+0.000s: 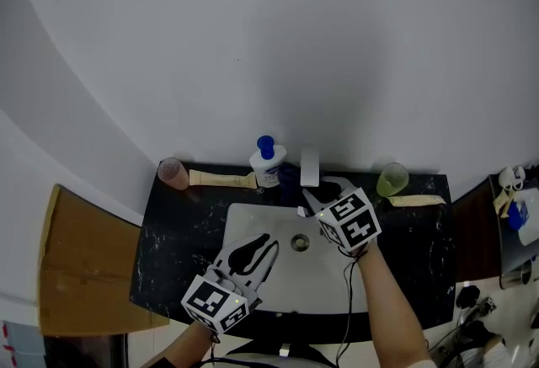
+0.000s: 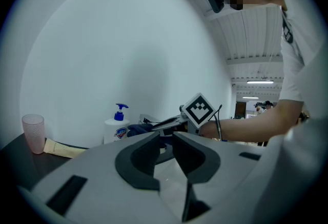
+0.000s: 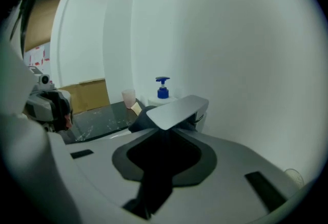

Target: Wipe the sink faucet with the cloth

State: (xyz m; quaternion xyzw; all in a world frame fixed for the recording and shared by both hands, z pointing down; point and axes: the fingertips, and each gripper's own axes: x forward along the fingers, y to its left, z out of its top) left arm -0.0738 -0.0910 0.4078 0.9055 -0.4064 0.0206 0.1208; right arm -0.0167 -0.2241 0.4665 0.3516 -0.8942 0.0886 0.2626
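right gripper (image 3: 166, 126) clenched on the dark blue cloth (image 3: 142, 119); cloth bunched at the jaw tips, tucked up against the faucet (image 3: 179, 109), just under its flat grey top; seen from the head view the gripper comes at the faucet from the front, over the back edge of the white sink basin (image 1: 253, 219); left gripper (image 1: 264, 242) released, jaws a little apart with nothing between them; it hangs over the basin, in front of the faucet and to its left, well clear of it, pointing roughly level towards it; soap bottle (image 1: 267, 162) with blue pump just left of the faucet; pink cup (image 1: 174, 173) far left of the faucet at the counter corner; green cup (image 1: 392, 180) to the faucet's right; all on the black speckled counter (image 1: 177, 248); cardboard box (image 1: 80, 265) beyond the counter's left end
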